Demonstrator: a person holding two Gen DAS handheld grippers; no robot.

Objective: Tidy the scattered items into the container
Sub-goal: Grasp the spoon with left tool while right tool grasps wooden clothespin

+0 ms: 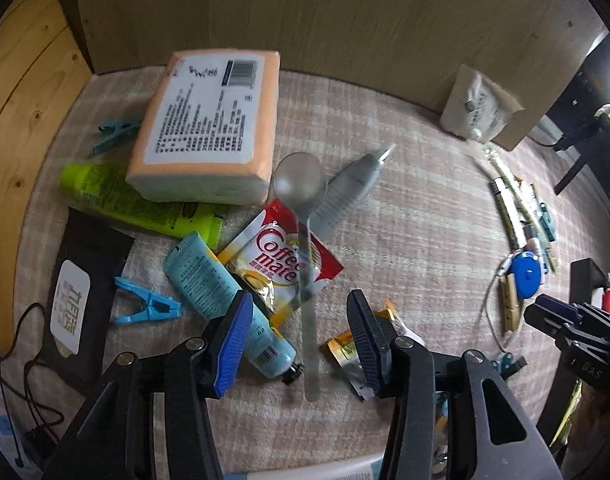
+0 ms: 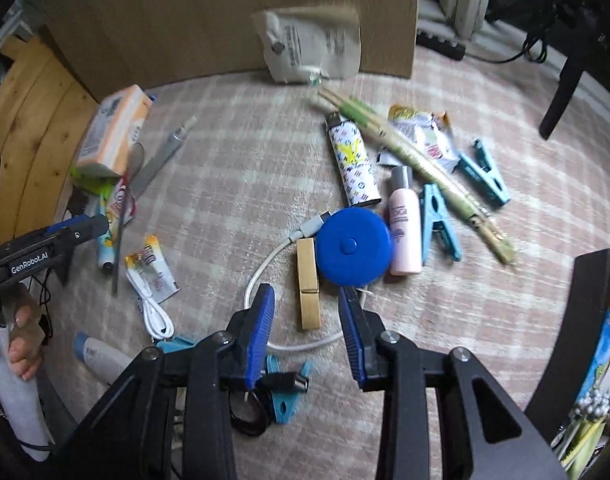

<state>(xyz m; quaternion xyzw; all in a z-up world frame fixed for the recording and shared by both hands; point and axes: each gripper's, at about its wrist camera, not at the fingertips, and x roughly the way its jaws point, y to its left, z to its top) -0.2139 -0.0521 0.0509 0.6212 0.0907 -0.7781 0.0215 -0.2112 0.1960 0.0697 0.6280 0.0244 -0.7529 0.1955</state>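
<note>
Both views are fairly dim and flat, with soft daylight and only faint shadows on the checked cloth (image 1: 405, 208) — the one harsh spot is a blown-out glare at the far right edge of the left wrist view. Motion blur smears the spoon (image 1: 301, 208) and grey pen (image 1: 345, 188) there, and the white pouch (image 2: 309, 46) and chopsticks (image 2: 421, 168) in the right wrist view. Fisheye bending curves the edges, with black vignetted corners.

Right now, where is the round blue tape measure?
In the right wrist view, the round blue tape measure lies at centre, between the wooden clothespin and pink bottle.
</note>
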